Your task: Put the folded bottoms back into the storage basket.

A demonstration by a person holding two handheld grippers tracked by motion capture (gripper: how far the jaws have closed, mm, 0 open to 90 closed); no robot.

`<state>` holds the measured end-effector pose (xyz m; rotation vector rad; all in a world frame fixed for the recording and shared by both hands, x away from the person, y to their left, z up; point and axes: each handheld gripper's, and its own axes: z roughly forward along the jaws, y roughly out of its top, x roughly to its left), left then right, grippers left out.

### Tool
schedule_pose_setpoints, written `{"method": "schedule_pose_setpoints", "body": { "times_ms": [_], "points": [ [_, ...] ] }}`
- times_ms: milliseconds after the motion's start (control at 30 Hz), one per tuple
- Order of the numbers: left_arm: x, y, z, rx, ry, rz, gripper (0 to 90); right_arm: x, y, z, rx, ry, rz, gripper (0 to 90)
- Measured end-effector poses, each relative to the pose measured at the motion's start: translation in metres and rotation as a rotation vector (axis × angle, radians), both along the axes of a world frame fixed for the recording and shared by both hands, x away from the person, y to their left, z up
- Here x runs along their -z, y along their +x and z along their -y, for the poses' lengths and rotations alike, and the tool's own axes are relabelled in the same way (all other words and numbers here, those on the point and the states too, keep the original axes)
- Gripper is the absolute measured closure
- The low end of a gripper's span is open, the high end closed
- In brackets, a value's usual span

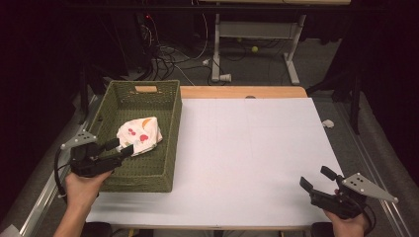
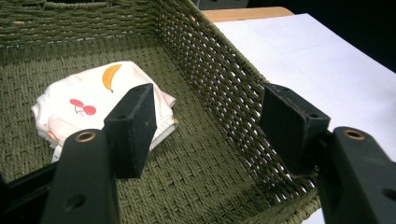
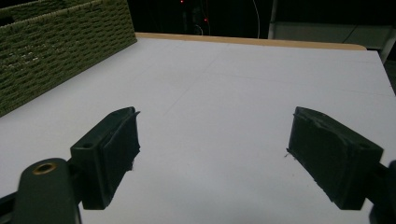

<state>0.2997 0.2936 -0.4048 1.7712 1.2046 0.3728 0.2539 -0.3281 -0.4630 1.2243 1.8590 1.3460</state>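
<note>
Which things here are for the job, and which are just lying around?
Probably for the job:
folded fruit-print cloth, lying in the green woven basket
left gripper, open, over the basket
right gripper, open, over the white sheet

Just lying about:
cables on the floor
yellow ball

My black jaws frame an olive-green woven basket (image 2: 219, 88) holding a white cloth (image 2: 88, 105) printed with red cherries and an orange banana.

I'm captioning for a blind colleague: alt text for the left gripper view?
An open left gripper hangs over a green woven basket holding a folded white fruit-print cloth, which lies beyond its jaws, ungripped. A white tabletop lies outside the basket wall.
</note>
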Motion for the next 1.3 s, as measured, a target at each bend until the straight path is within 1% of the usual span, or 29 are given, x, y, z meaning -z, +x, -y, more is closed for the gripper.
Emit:
{"method": "schedule_pose_setpoints", "body": {
  "times_ms": [167, 567, 900, 1000, 1300],
  "points": [
    [0.001, -0.002, 0.000, 0.000, -0.003, 0.002, 34.8, 0.000, 0.000, 0.000, 0.000, 0.000, 0.000, 16.8],
    [0.007, -0.014, -0.002, 0.001, -0.007, 0.016, 34.8, 0.000, 0.000, 0.000, -0.001, -0.003, 0.000, 16.8],
    [0.013, -0.023, 0.000, 0.001, 0.009, 0.027, 34.8, 0.000, 0.000, 0.000, -0.001, -0.003, 0.000, 16.8],
    [0.014, -0.026, -0.001, -0.001, 0.007, 0.032, 33.0, 0.000, 0.000, 0.000, -0.002, -0.003, 0.001, 16.8],
    [0.016, -0.036, -0.002, -0.007, 0.015, 0.048, 33.0, 0.000, 0.000, -0.001, -0.001, -0.005, 0.002, 16.8]
  ]
}}
